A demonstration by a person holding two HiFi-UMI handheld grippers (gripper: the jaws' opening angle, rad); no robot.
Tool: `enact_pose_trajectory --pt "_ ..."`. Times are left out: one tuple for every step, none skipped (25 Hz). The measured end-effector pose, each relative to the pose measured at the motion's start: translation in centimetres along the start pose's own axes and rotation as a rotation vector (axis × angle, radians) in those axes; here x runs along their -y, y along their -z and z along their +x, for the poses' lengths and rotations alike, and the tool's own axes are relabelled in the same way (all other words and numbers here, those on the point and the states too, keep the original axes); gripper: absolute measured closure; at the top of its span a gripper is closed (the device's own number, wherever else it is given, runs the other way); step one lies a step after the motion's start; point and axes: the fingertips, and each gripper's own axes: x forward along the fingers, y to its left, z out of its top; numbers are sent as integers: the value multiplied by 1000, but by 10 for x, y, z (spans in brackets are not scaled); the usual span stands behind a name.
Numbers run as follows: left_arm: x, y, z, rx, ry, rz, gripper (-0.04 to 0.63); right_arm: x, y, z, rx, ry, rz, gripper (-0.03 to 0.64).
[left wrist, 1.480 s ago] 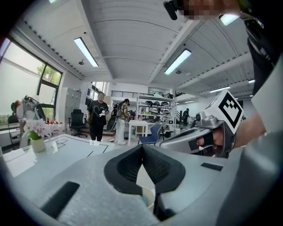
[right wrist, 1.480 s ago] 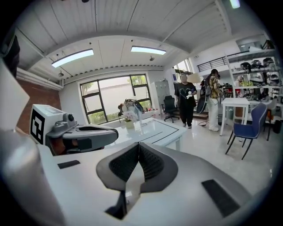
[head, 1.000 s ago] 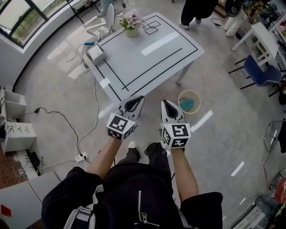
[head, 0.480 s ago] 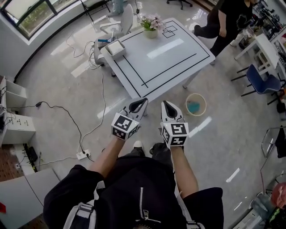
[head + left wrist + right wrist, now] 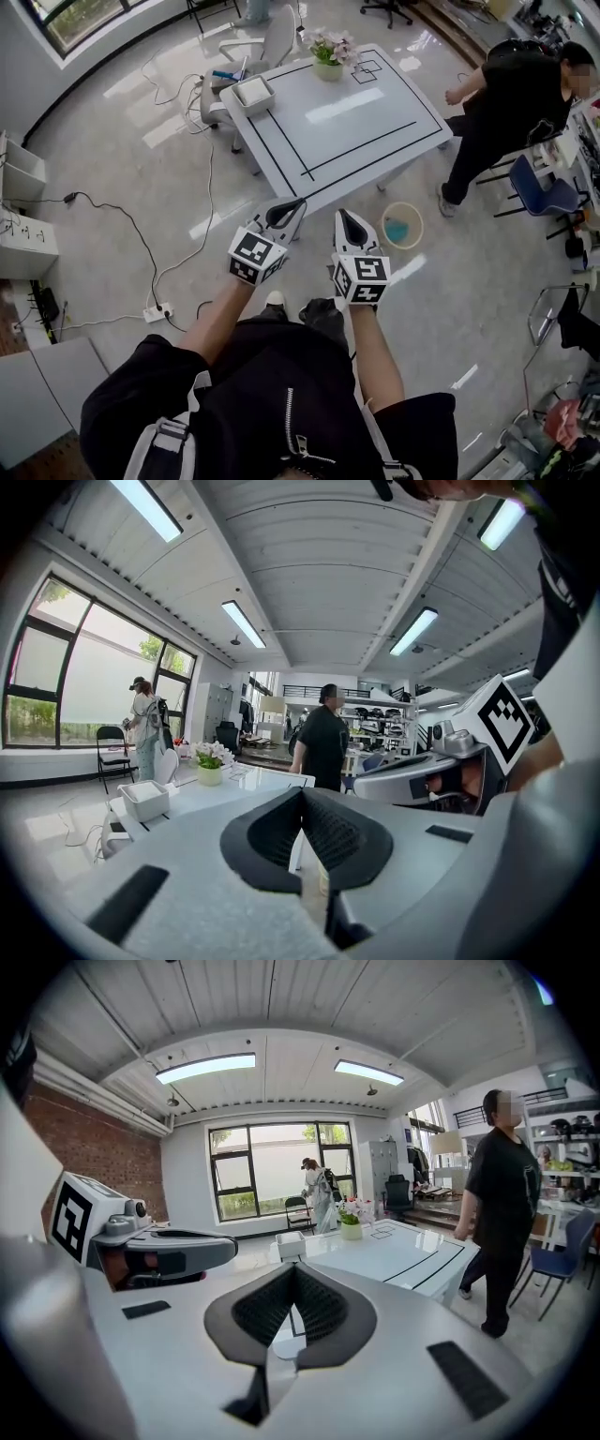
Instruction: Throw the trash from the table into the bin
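Note:
In the head view the white table (image 5: 356, 112) with black lines stands ahead of me. Its top bears only a white box (image 5: 253, 92) and a flower pot (image 5: 329, 58). The round bin (image 5: 382, 225) sits on the floor at the table's near right corner, with something teal (image 5: 398, 228) inside. My left gripper (image 5: 298, 202) and right gripper (image 5: 341, 214) hang side by side over the floor, short of the table, both shut with nothing between their jaws. In the gripper views the left gripper (image 5: 302, 791) and the right gripper (image 5: 294, 1267) both face the table.
A person in black (image 5: 516, 103) stands to the right of the table, close to the bin. A blue chair (image 5: 553, 197) is further right and a white chair (image 5: 272, 42) is behind the table. Cables and a power strip (image 5: 155, 309) lie on the floor at left.
The person in black has walked from behind the table round to its right side. The table has turned and shrunk slightly in view; both grippers stay shut, side by side.

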Motion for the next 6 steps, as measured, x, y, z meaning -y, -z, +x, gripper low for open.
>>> enact_pose_trajectory --pt "-2 3 1 1 -2 -3 589 1 2 2 -1 -1 -1 607" --pt "-4 5 4 3 -5 -5 590 3 5 5 -2 -2 -2 607" --pt "-6 7 7 5 -7 -5 589 5 7 8 -2 -4 -2 607" --pt "-9 10 10 7 -10 -3 589 7 9 13 -1 -7 -3 607" --pt "-12 12 13 9 -12 -1 589 9 11 17 0 -9 -4 607" --pt "-14 14 15 11 -13 2 589 11 13 22 2 -12 -4 607"
